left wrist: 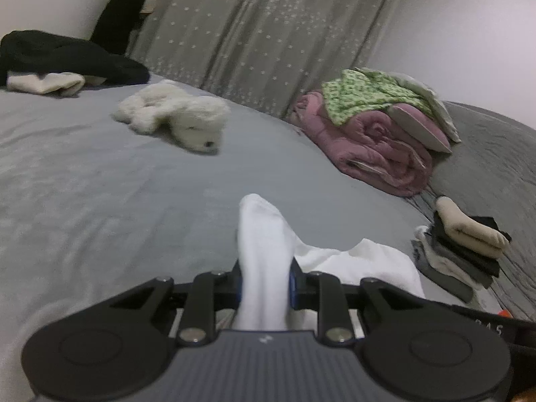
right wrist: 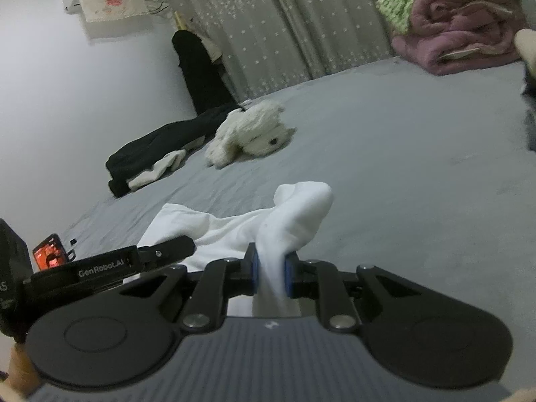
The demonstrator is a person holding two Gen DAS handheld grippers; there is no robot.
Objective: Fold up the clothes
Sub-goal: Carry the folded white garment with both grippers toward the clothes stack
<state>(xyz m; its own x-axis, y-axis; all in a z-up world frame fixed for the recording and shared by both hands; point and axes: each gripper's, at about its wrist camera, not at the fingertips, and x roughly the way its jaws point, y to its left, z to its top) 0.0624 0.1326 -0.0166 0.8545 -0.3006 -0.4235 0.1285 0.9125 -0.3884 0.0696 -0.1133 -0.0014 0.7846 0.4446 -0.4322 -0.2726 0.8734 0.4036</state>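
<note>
2 handheld grippers each pinch the same white garment (left wrist: pixel 261 251) above a bed covered in a grey sheet (left wrist: pixel 100 184). In the left wrist view, the left gripper (left wrist: pixel 264 279) has its blue-padded jaws pressed together on a bunched fold of the white cloth, which pokes up and forward past the fingertips. The rest of the cloth trails off to the right, toward the other tool.

In the right wrist view, the right gripper (right wrist: pixel 270 273) is likewise clamped on a gathered part of the white garment, with a rounded lump of fabric standing just beyond the pads. From there the cloth stretches left to the left gripper, whose black side, printed with a brand name, shows at the left edge.

Farther back on the sheet lies a white plush dog (left wrist: pixel 174 114), on its side. Beyond it, near the wall, sits a heap of black clothing (left wrist: pixel 67 53) with a cream piece tucked beneath. To the right, a rolled pink blanket (left wrist: pixel 372 147) carries a green patterned cloth (left wrist: pixel 365 95) on top. Closer, at the right edge of the bed, is a small stack of folded clothes (left wrist: pixel 465 244) in grey, black and beige. A grey curtain (left wrist: pixel 268 33) with pale specks hangs behind the bed.
</note>
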